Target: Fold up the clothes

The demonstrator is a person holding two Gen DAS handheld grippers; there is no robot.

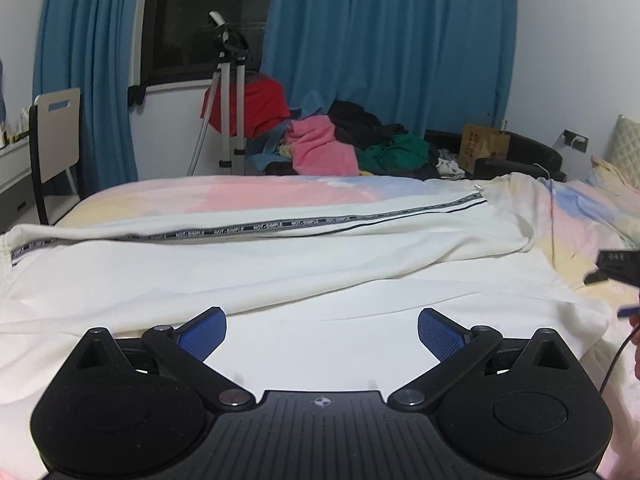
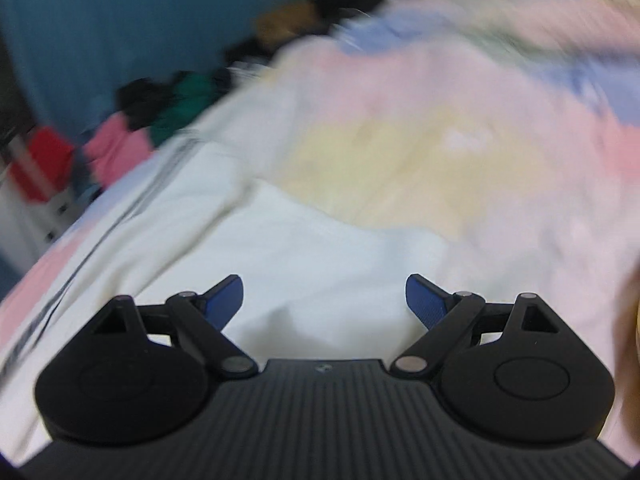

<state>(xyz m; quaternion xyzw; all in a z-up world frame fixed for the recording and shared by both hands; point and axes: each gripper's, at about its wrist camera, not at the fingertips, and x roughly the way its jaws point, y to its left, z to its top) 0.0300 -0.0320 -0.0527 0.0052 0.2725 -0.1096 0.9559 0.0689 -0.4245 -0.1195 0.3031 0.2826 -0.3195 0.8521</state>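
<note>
Across the pastel bed (image 1: pixel 280 194), white trousers (image 1: pixel 280 264) with a lettered side stripe (image 1: pixel 248 230) are lying spread lengthwise, while the left gripper (image 1: pixel 322 334) and right gripper (image 2: pixel 324 300) are hovering just above the cloth, jaws apart and holding nothing, seemingly positioned to pinch the fabric.

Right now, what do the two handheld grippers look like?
Both the left gripper and right gripper have matte black ribbed bodies, round side housings, silver pivot pins and blue textured fingers. A small round emblem sits at the centre.
</note>
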